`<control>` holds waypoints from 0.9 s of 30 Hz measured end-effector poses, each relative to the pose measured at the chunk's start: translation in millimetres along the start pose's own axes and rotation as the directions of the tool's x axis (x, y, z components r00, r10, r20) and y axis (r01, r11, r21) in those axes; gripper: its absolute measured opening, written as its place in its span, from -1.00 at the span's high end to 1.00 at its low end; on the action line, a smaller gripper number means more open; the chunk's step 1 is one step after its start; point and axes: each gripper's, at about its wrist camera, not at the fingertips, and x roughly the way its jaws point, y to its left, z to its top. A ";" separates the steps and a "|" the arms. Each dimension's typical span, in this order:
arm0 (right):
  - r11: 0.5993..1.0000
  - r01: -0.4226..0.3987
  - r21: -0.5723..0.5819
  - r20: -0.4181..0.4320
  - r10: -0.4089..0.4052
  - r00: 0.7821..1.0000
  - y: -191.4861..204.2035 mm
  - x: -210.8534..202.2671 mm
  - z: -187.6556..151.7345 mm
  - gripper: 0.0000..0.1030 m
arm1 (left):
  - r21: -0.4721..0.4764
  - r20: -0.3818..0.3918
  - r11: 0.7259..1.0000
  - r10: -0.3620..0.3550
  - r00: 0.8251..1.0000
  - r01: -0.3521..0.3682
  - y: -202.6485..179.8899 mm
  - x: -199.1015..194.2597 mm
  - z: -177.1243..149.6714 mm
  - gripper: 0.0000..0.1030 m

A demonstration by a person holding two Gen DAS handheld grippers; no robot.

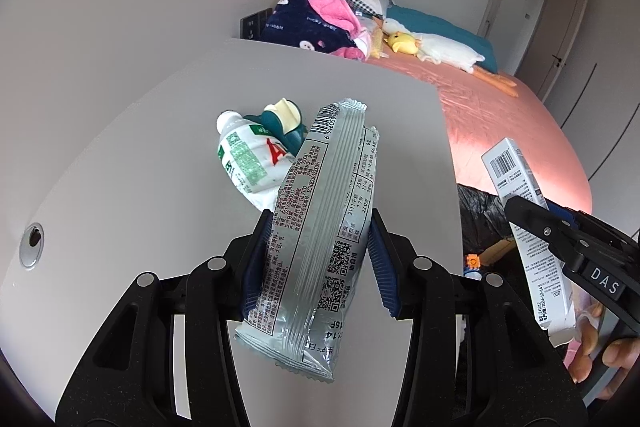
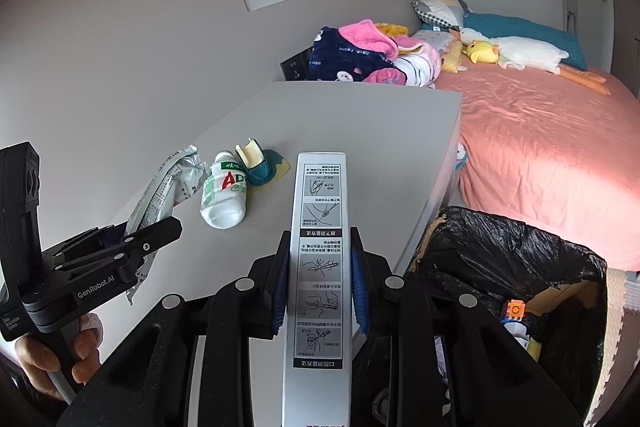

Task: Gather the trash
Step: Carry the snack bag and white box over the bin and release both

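My left gripper point(image 1: 318, 223) is shut on a silver snack wrapper point(image 1: 320, 227) and holds it above the grey table point(image 1: 140, 187). The wrapper also shows in the right wrist view point(image 2: 160, 195), in the left gripper point(image 2: 160, 227). My right gripper point(image 2: 320, 243) is shut on a long white printed box point(image 2: 320, 267), held upright over the table's right edge. That box shows in the left wrist view point(image 1: 528, 235). A white and green bottle point(image 1: 248, 163) point(image 2: 224, 195) lies on the table beside a teal and cream holder point(image 1: 282, 125) point(image 2: 256, 163).
A trash bin lined with a black bag point(image 2: 500, 267) stands to the right of the table, with a small orange item point(image 2: 515, 309) inside. A bed with a pink sheet point(image 2: 540, 147), clothes point(image 2: 360, 55) and plush toys point(image 2: 520, 53) lies beyond. The table has a cable hole point(image 1: 32, 245).
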 end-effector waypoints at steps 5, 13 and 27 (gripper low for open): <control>1.000 0.008 0.008 0.014 -0.008 1.000 -9.9 -13.4 -5.3 0.45 | 0.020 -0.007 1.000 -0.022 1.000 0.022 -18.4 -0.4 -6.1 0.11; 0.999 0.030 0.035 0.041 -0.031 0.999 -31.9 -32.9 -11.4 0.45 | 0.061 -0.009 0.996 -0.059 0.998 0.059 -50.8 -0.2 -7.3 0.11; 0.991 0.077 0.106 0.069 -0.085 0.994 -78.2 -58.1 -17.7 0.45 | 0.123 -0.039 0.985 -0.119 0.992 0.123 -101.2 11.0 -5.3 0.11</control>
